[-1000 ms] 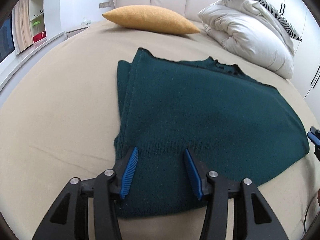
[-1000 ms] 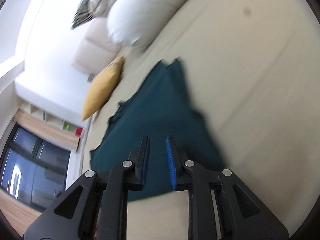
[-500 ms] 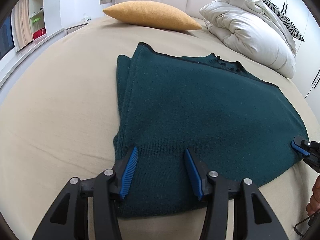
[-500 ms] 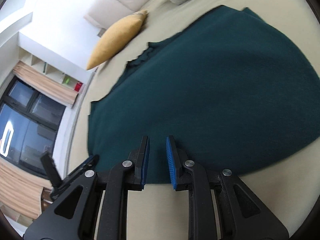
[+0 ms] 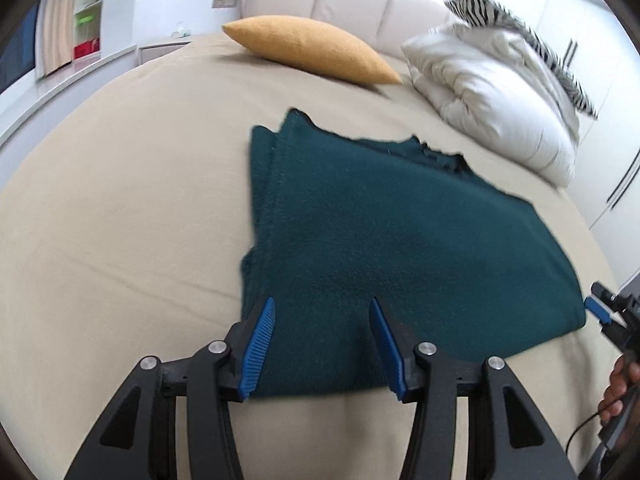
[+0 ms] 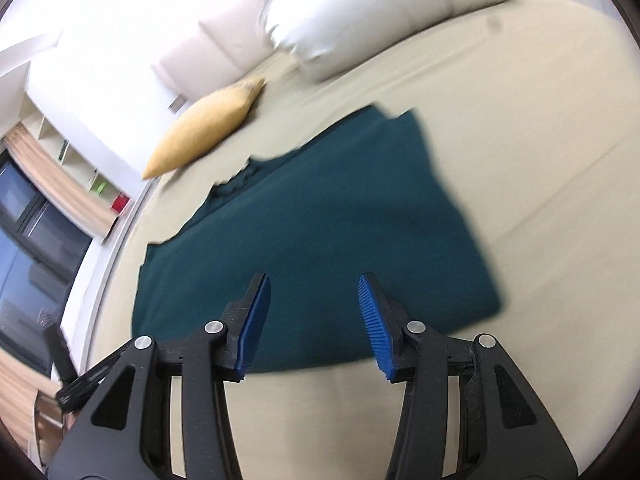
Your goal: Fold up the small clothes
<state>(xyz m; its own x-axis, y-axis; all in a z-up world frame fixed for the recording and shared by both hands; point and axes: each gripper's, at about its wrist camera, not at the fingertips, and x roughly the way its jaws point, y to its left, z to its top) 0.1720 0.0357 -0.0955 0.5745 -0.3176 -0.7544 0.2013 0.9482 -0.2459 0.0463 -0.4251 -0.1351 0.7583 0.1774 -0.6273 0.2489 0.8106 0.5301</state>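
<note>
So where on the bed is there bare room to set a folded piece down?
Bare sheet left of the green sweater, below the yellow cushion, and right of the sweater in the right wrist view. Crowded near the white duvet.

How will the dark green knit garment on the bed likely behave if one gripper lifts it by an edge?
The green knit garment lies limp in layers on the bed, so it would probably droop and unfold rather than hold its shape. Its fuzzy surface suggests the ribbed fingers would grip without slipping. A push would likely bunch it up.
</note>
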